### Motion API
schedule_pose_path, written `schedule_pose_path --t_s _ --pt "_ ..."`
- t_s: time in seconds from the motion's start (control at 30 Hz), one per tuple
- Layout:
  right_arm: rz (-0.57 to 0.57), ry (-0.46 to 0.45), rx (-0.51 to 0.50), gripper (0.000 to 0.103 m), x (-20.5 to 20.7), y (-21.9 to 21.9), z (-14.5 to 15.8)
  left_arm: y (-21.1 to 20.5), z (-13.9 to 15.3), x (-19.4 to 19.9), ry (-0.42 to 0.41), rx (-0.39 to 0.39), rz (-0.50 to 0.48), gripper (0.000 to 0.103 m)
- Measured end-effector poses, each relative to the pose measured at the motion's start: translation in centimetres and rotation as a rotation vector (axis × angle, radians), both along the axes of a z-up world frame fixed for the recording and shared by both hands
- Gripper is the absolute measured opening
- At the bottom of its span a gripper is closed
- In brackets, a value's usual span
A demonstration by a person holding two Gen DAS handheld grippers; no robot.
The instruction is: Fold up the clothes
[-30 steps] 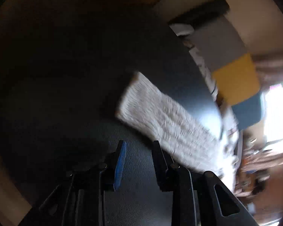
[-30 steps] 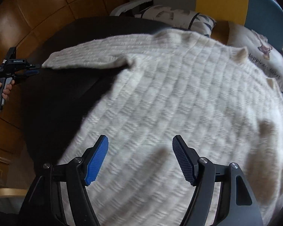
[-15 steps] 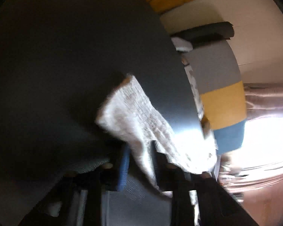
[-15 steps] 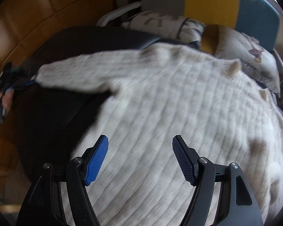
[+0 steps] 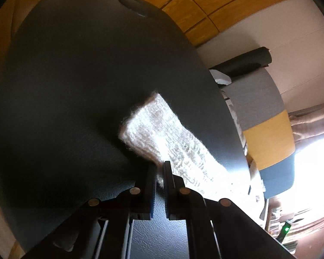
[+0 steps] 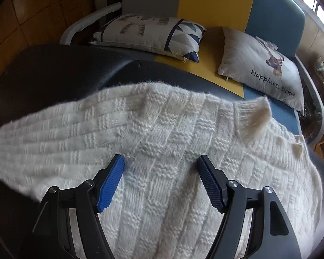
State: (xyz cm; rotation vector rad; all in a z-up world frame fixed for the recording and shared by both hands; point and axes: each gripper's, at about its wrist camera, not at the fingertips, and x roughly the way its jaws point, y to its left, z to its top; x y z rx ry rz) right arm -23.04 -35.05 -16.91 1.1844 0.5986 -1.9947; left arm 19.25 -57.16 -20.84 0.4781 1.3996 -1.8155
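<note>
The fold has barely begun: the left gripper [image 5: 159,173] pinches the white knit sweater's sleeve [image 5: 162,133], while the right gripper [image 6: 161,170] hovers spread wide over the sweater's unfolded body [image 6: 162,129].

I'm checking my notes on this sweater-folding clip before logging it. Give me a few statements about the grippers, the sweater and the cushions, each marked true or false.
1. The left gripper is shut on the sweater sleeve. True.
2. The right gripper is clamped on the sweater. False: its fingers stand wide open over the knit.
3. The sweater is dark blue. False: it is a cream white knit.
4. The table under the sleeve is dark. True.
5. Two cushions lie beyond the sweater; the deer cushion reads "Happiness ticket". True; the other is the patterned cushion.
</note>
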Motion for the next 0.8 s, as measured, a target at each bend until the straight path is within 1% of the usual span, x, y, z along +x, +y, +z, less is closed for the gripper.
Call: schedule_pose_path --t_s 0.17,0.37,0.47,0.57,0.6,0.63,0.67,0.73,0.77,0.8 --pt "-0.037 -0.007 -0.029 0.078 -0.7 -0.9 -0.3 -1.8 0.2 -1.2 -0.027 0.011 0.009 0.005" --pt "-0.073 -0.017 -0.046 0.082 -0.9 -1.7 -0.2 -2.7 0.3 -2.1 -0.062 0.012 0.044 0.005" --pt "-0.055 -0.032 -0.046 0.082 -0.8 -1.7 0.1 -3.0 0.3 -2.6 -0.085 0.005 0.04 0.006" --pt "-0.039 -0.064 -0.096 0.082 0.2 0.3 1.8 -3.7 0.3 -2.6 -0.072 0.037 0.018 0.008" --pt "-0.006 -0.087 -0.132 0.082 1.2 1.5 2.7 -3.8 0.4 -2.2 -0.055 0.061 0.016 0.01" --pt "0.027 -0.109 -0.167 0.082 2.3 2.7 3.5 -3.6 0.6 -1.9 -0.04 0.066 0.001 0.012" --pt "0.048 -0.117 -0.18 0.082 3.4 3.5 4.0 -3.0 1.2 -1.6 -0.026 0.045 -0.03 0.012" --pt "0.097 -0.151 -0.209 0.082 5.9 6.6 4.9 -1.8 2.4 -1.0 0.002 0.004 -0.093 0.012" --pt "0.12 -0.176 -0.222 0.082 6.8 8.4 5.1 -1.1 3.1 -1.1 0.017 -0.014 -0.143 0.012" --pt "0.142 -0.199 -0.233 0.082 7.7 10.2 5.3 -0.1 3.8 -1.9 0.033 -0.029 -0.23 0.012"
